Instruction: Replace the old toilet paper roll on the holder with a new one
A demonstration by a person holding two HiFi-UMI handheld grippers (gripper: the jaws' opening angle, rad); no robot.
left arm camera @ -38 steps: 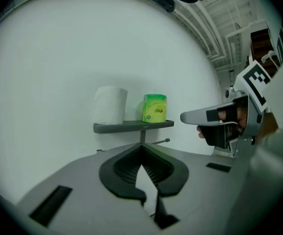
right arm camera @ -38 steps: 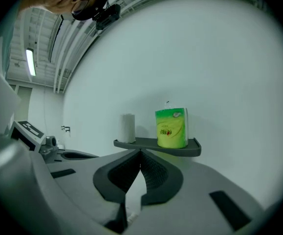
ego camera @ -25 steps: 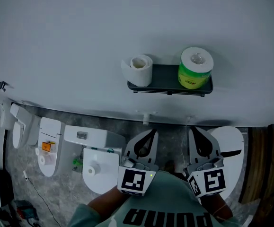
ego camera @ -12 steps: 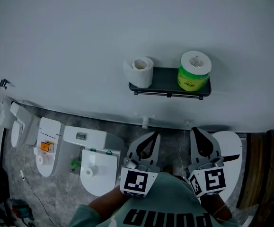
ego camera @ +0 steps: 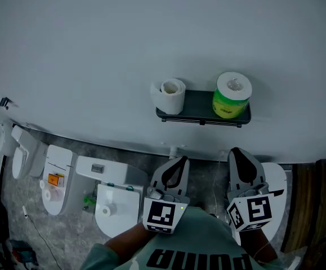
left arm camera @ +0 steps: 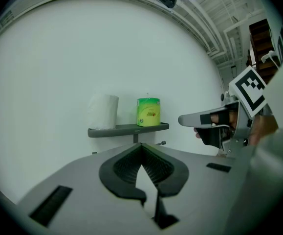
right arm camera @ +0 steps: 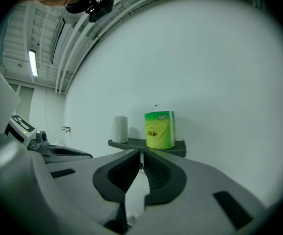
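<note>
The left gripper and the right gripper, jaws together with nothing between them, are held side by side on the near side, well apart from the dark wall shelf, which carries a white paper roll at its left end and a green-wrapped roll at its right end.

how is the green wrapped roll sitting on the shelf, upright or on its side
Upright. The green wrapped roll stands on end on the shelf: the head view looks down on its round top and core hole, and its sides are vertical in both gripper views.
</note>
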